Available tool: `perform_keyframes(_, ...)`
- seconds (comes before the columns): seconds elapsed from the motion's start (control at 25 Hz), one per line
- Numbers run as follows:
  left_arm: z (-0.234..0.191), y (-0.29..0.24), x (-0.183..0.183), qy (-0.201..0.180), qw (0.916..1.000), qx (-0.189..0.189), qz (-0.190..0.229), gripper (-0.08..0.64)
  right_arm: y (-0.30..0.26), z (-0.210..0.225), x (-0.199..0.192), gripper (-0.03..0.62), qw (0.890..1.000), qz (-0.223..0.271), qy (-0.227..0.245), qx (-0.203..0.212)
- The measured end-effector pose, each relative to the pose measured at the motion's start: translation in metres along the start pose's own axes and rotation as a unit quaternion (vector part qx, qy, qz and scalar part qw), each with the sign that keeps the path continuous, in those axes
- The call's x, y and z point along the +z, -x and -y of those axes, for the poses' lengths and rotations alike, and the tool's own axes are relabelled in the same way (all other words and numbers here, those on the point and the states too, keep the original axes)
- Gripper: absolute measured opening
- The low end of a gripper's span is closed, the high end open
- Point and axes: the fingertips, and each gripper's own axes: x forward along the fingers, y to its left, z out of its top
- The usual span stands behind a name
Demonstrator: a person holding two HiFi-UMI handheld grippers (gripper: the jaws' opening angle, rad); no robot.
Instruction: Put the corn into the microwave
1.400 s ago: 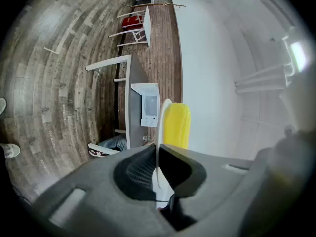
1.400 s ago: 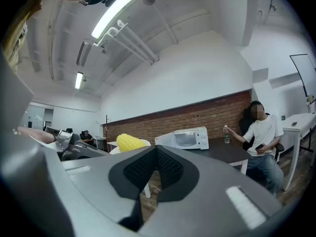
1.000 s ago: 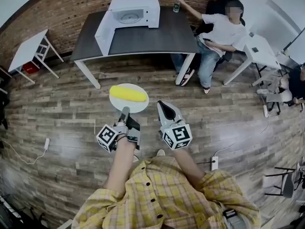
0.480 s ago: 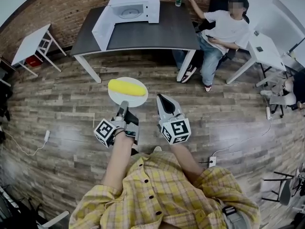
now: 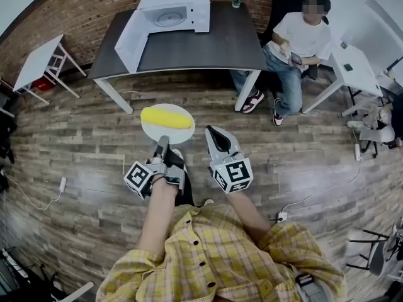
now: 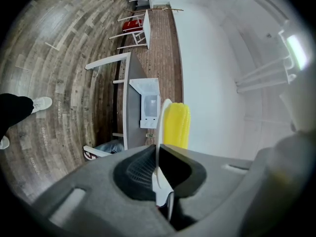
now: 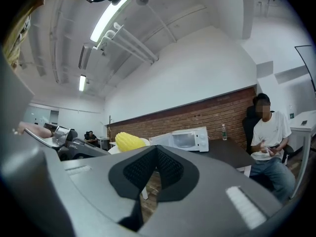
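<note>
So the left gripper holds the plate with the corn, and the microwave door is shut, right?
No, the microwave door stands open, as the head view shows. The left gripper does hold the plate with the corn.

- corn (image 5: 166, 117): bright yellow
- plate (image 5: 183, 133) and microwave (image 5: 173, 14): plain white
- desk (image 5: 208, 43): dark grey top, white legs
- shirt (image 5: 214, 257): yellow plaid
- floor (image 5: 75, 143): grey-brown wood planks
- wall (image 5: 88, 11): red brick
- cubes on left gripper (image 5: 163, 141) and right gripper (image 5: 212, 131): black-and-white squares
</note>
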Motion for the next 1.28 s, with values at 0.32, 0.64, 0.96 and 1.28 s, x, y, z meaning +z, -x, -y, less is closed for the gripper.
perform_keyframes(0.32, -0.017, -0.1, 0.052, 0.001, 0.9996, 0.025, -0.01, 0.014, -0.104, 0.049, -0.002, 0.005, 1.0, -0.007, 0.007, -0.019)
perform_keyframes(0.64, 0.006, -0.226, 0.128, -0.012, 0.9988, 0.034, -0.034, 0.014, -0.232, 0.096, 0.013, 0.005, 0.999, -0.015, -0.002, -0.046)
perform_keyframes(0.96, 0.025, -0.325, 0.189, -0.017, 0.9978, 0.033, -0.055, 0.014, -0.333, 0.127, 0.027, 0.005, 0.997, -0.018, 0.002, -0.07)
perform_keyframes(1.28, 0.009, -0.377, 0.22, -0.027, 0.9952, 0.061, -0.071, 0.014, -0.388, 0.148, 0.034, 0.005, 0.996, -0.02, 0.011, -0.086)
